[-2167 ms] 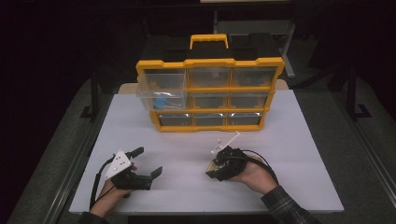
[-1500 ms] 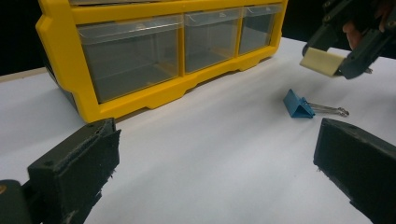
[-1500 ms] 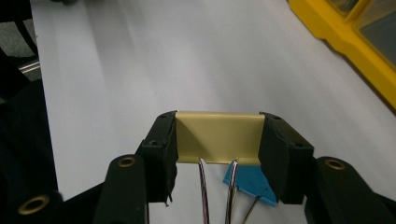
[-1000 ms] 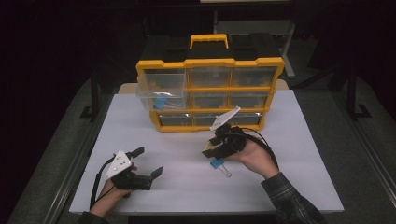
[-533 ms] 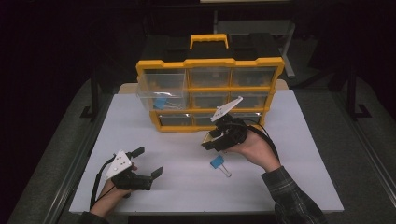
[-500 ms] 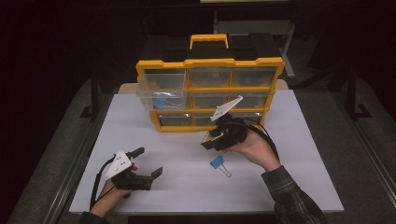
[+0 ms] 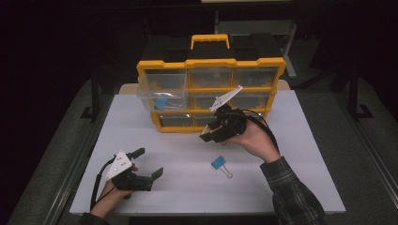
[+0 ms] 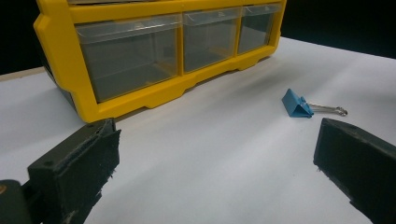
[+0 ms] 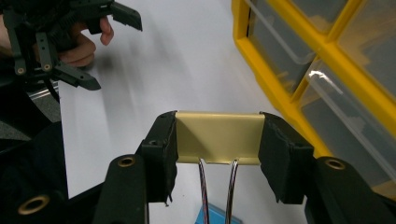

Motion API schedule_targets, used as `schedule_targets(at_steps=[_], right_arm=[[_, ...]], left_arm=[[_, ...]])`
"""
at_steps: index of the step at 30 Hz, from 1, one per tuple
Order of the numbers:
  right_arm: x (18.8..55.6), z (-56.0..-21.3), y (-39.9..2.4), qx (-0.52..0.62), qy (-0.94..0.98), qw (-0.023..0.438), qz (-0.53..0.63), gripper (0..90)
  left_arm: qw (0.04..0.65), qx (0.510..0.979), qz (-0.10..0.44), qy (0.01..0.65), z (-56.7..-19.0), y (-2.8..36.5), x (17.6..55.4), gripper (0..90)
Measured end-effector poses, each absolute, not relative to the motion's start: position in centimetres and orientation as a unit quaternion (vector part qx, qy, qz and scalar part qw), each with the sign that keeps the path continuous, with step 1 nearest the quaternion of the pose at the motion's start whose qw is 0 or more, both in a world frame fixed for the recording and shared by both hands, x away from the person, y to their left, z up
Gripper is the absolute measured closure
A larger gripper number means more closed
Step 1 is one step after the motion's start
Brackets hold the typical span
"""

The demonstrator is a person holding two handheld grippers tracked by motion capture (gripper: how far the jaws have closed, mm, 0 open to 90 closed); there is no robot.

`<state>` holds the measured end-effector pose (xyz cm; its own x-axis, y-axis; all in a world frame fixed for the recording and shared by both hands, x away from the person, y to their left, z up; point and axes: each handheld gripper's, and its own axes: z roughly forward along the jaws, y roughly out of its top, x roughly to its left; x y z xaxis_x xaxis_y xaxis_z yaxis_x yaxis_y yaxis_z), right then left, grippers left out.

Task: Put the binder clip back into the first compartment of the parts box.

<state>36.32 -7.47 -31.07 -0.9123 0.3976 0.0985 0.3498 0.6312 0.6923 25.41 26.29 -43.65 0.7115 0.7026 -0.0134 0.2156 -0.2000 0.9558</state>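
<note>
Gripping one yellow clip (image 9: pixel 217 137), right hand-held gripper (image 9: pixel 217 140); left (image 8: pixel 210 163) wide open, empty

The organizer (image 7: pixel 211 70) looks like glossy yellow plastic, with clear, faintly scuffed plastic drawers (image 8: pixel 128 56) that catch the light. The table (image 7: pixel 141 131) has a smooth, matt white top. The blue clip (image 8: pixel 297 103) seems painted metal with shiny wire handles. The yellow clip (image 9: pixel 218 137) has a satin, smooth metal look. The right gripper (image 9: pixel 218 140) wears rough, frayed black pads (image 9: pixel 285 154); the sleeve (image 7: pixel 291 197) is plaid cloth.
</note>
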Motion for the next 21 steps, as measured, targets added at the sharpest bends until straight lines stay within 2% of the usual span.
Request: schedule_targets(at_steps=[21], right_arm=[[38.3, -25.5, -7.8, 0.198, 0.893, 0.036, 0.403, 49.0]], left_arm=[[0.552, 0.742, 0.223, 0.306, -43.7, 26.3, 25.5, 0.2]])
